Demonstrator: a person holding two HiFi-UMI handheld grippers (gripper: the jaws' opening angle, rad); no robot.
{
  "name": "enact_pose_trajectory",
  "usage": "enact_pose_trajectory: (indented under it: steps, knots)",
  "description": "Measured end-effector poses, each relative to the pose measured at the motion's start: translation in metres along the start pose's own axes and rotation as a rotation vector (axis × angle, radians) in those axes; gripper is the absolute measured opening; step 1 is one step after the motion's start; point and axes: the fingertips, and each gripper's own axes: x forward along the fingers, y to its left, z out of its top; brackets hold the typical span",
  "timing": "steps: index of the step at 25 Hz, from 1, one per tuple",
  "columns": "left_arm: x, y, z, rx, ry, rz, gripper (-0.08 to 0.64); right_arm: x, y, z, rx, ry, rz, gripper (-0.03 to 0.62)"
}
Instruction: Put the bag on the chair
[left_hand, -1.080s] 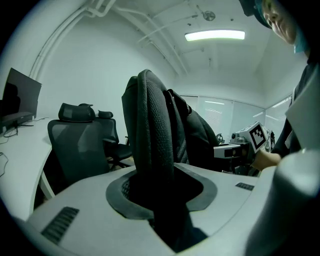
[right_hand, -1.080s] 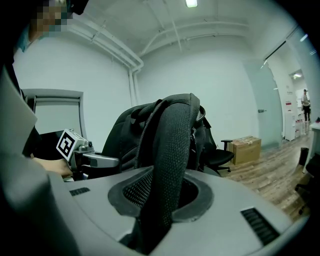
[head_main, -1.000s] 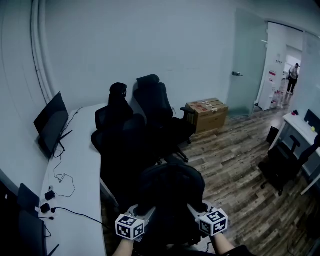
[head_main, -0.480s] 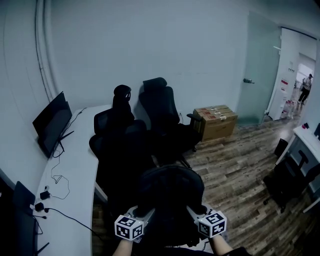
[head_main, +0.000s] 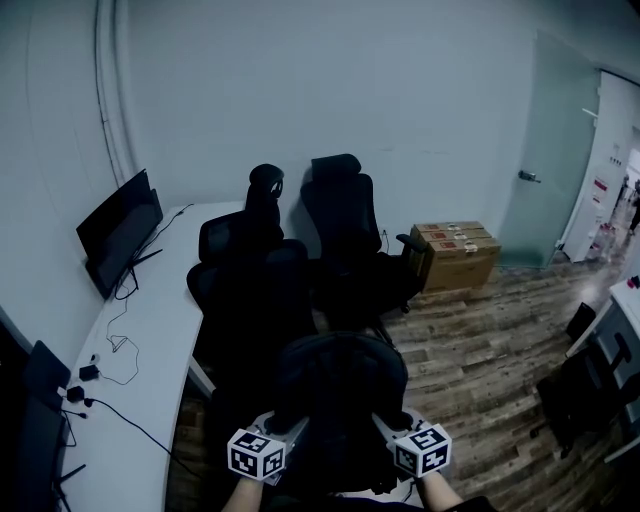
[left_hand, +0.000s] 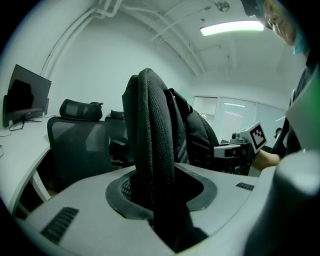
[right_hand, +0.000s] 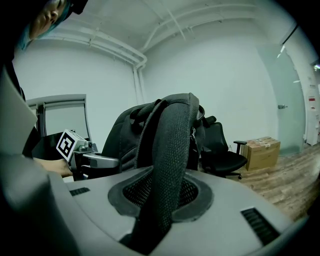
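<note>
— Black padded mesh, hanging up in front of the person: is that the bag?

— It is, a dark backpack, held off the floor by both tools at once. It hangs just short of the nearest chair and is not on any seat.

— How is it gripped?

— By its straps. The left gripper has its jaws pinched onto one shoulder strap, which rises thick and upright out of the narrow gap between them. The right gripper is clamped the same way on the other strap, which arches up and over towards the pack's body.

— So neither is standing wide?

— No, both are narrow, closed on webbing (each marker cube pokes out just below the pack, one on either side).

— And around them?

— A taller chair stands behind the nearest one, near the wall. A white desk curves along the left, with a dark monitor leaning by the wall and loose cables trailing over the top. Cardboard boxes sit on the floor to the right of the chairs, and beyond them is a frosted glass door.
</note>
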Motion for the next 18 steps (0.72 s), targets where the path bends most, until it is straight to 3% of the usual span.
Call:
enact_pose_trajectory:
  steps: [8,18]
  knots:
    - [0.012,0.034,0.009,0.002,0.019,-0.019,0.153,0.033,-0.002,0.008,0.019,-0.002,-0.023,0.106]
    - [0.013,0.107,0.027,0.031,0.059,-0.124,0.153,0.092,0.025,0.022,0.062,-0.015,-0.125,0.106]
